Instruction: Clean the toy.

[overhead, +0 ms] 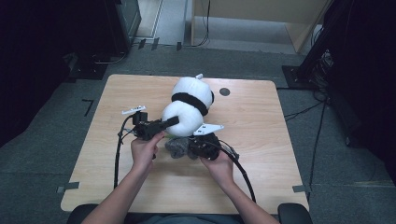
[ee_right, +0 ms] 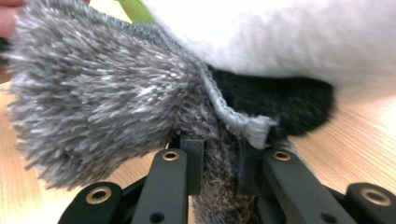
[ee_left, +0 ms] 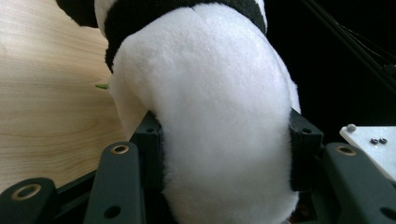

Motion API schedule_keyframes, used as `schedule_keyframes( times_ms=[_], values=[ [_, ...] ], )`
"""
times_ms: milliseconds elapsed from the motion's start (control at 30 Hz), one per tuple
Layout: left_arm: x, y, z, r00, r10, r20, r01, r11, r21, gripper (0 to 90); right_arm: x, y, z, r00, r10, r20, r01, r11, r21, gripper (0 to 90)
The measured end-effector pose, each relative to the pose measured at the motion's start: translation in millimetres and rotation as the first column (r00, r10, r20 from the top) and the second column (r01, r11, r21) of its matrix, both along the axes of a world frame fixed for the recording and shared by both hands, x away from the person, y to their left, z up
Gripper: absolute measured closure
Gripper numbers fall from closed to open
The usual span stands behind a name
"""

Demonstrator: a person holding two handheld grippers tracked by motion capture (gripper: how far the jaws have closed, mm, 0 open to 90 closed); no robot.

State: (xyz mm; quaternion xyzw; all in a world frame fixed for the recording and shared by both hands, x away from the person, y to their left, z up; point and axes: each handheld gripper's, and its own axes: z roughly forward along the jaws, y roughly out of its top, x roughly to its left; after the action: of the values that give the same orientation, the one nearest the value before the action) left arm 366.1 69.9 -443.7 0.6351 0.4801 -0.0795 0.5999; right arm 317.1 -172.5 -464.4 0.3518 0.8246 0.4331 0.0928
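L gripper (overhead: 163, 124) jaws part-open, clamped; R gripper (overhead: 194, 148) jaws pinched tight.

No legible text, label, brand name, number or sign appears in any of the three views.
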Motion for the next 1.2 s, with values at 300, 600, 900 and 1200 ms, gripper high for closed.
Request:
schedule_keyframes(
  times_ms=[300,600,900,1200],
  values=[
    [1.2,6.2,1.6,0.9999,0.004,0.017,-0.004,0.9999,0.014,46.5,4.9,-9.5,-1.1,0.9994,-0.034,0.006,0.034,0.9972,-0.066,78.4],
    [5.0,17.6,2.1,0.9992,0.028,0.03,-0.029,0.9978,0.059,46.8,12.7,-39.4,8.0,0.9922,-0.123,-0.018,0.123,0.9919,-0.033,78.4],
    [11.5,34.0,6.5,0.9964,0.056,0.063,-0.065,0.9882,0.139,46.7,20.7,-66.4,18.2,0.9818,-0.177,-0.069,0.179,0.9836,0.023,77.8],
    [18.0,55.9,11.9,0.9906,0.095,0.098,-0.114,0.9711,0.21,46.7,26.5,-89.2,26.4,0.9709,-0.22,-0.096,0.223,0.9745,0.026,77.9]
  ],
)
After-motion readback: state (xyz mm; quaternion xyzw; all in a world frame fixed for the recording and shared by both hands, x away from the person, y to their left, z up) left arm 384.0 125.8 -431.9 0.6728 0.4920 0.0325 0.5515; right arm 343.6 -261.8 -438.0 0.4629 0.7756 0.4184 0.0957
